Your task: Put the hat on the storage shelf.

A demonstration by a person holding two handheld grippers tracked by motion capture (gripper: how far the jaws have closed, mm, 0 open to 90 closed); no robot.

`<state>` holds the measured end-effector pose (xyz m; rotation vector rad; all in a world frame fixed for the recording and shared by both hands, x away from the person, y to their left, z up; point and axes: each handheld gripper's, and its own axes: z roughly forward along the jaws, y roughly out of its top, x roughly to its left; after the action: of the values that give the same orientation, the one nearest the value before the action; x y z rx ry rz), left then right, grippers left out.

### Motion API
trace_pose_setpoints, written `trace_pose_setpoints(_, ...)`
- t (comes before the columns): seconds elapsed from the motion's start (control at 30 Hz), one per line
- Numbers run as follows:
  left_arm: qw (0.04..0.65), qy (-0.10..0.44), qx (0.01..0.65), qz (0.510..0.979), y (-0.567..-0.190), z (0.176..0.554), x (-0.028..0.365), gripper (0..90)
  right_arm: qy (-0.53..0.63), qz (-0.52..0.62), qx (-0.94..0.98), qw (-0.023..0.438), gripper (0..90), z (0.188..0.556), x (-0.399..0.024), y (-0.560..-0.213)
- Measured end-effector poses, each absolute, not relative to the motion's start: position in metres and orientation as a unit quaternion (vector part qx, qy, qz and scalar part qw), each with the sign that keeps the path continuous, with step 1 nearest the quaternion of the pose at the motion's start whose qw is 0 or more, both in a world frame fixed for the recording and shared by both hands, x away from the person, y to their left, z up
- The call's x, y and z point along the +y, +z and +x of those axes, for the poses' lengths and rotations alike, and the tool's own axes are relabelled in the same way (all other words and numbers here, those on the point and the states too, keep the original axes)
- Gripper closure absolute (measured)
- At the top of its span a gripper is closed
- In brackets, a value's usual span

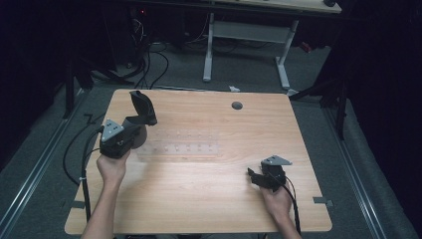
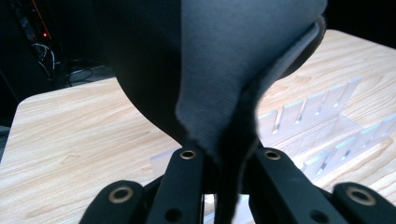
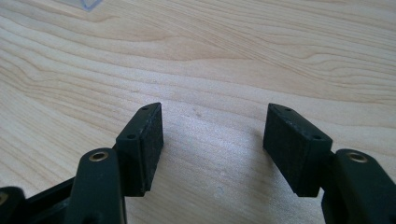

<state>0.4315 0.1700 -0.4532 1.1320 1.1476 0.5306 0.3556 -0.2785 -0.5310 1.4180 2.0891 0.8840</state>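
Wide wooden table under everything, pale grain lit bright in the middle. On it, left of centre, a clear plastic slotted rack, low and flat, barely visible from the high view, slots plainer in the left gripper view. Above the rack's left end, a dark grey cloth piece, thin, with a stitched edge, lifted clear of the wood and standing up from the left gripper. In the left gripper view, that cloth pinched right between the 2 black jaws, closed tight on its lower edge, fabric fanning up and out. Over on the right, well apart from cloth and rack, the right gripper low near the table's front edge. Jaws there spread wide in the right gripper view, nothing between the 2 pads but bare wood.
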Motion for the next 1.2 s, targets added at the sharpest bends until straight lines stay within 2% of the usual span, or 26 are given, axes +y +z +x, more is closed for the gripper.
trace_pose_setpoints(0.9,0.653,0.210,0.537,0.491,-0.478,0.427,0.171,84.0,0.322,0.516,0.759,0.231,38.2,0.355,-0.278,-0.531)
trace_pose_setpoints(0.97,0.648,0.209,0.541,0.495,-0.478,0.427,0.171,80.6,0.322,0.517,0.759,0.231,38.2,0.355,-0.278,-0.531)
trace_pose_setpoints(1.07,0.640,0.196,0.552,0.497,-0.478,0.427,0.174,70.6,0.321,0.516,0.759,0.232,38.2,0.355,-0.278,-0.531)
trace_pose_setpoints(1.2,0.631,0.181,0.567,0.498,-0.477,0.424,0.176,50.8,0.322,0.516,0.759,0.231,38.1,0.355,-0.278,-0.531)
